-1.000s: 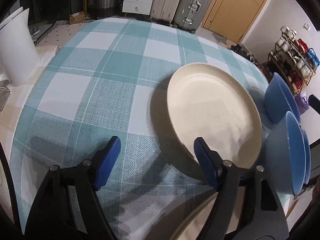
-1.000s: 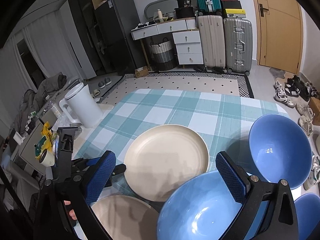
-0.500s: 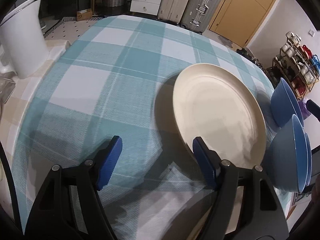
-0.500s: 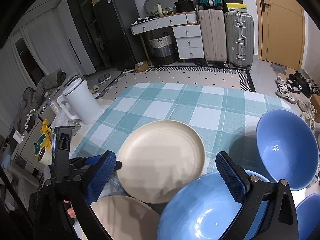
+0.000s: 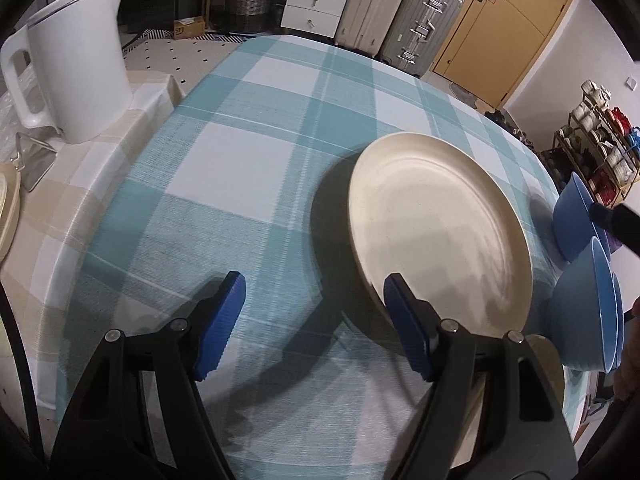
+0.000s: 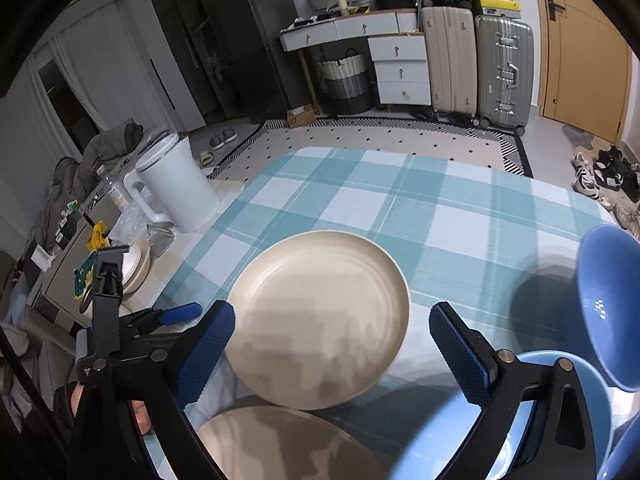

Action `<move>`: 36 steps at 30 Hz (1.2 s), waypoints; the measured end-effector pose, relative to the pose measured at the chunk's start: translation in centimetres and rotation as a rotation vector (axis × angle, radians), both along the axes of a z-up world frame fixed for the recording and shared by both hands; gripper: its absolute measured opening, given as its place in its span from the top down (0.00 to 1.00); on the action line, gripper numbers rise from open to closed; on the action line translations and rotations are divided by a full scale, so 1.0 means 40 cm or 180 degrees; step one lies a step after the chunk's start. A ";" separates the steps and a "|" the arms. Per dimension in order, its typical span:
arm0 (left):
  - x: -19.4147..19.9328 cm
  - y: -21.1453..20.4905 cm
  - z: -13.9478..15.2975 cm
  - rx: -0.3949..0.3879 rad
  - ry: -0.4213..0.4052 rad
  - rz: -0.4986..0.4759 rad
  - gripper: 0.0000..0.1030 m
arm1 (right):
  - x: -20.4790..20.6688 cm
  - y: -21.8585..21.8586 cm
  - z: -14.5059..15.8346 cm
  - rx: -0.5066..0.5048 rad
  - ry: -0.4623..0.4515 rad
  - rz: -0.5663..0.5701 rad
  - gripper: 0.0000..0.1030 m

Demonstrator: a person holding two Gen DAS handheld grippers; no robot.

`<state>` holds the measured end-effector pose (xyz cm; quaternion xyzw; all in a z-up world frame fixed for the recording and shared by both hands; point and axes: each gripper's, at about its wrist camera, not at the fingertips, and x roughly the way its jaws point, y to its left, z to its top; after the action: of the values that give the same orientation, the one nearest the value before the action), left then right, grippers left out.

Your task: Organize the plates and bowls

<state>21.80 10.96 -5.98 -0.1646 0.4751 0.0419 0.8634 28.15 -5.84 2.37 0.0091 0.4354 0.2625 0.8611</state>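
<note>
On the teal-and-white checked tablecloth point(image 6: 460, 216) lies a round cream plate point(image 6: 320, 312). The left gripper point(image 5: 312, 316) stands apart, empty; the right gripper point(image 6: 332, 340), also empty, has just been closing slightly.

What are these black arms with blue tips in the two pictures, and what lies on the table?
There is no machine here: a person holds a two-finger tool in each hand, and a small camera on each tool looks forward along its fingers. One picture comes from the left gripper, the other from the right gripper. Both stand open and hold nothing; the right one's jaws have just been closing a little, over the nearer bowl. On the checked cloth lie a cream plate, a second plate nearer the person, and blue bowls, one at the far right. A white jug stands beside the cloth. The left gripper also shows in the right picture, low on the left, next to the plate.
</note>
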 end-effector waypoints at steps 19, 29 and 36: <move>-0.012 0.039 -0.012 -0.0049 -0.0029 0.0011 0.39 | 0.073 0.060 -0.118 -0.0472 0.0288 -0.0176 0.39; -0.010 0.041 -0.010 -0.0007 -0.0037 0.0016 0.44 | 0.089 0.068 -0.162 -0.0679 0.0490 -0.0216 0.51; -0.009 0.043 -0.013 -0.0155 -0.0064 -0.0043 0.68 | 0.080 0.084 -0.179 -0.0762 0.0520 -0.0174 0.70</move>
<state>21.44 12.68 -6.49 -0.1828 0.4684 0.0228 0.8641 31.37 -2.47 -4.79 -0.0604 0.5319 0.1835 0.8245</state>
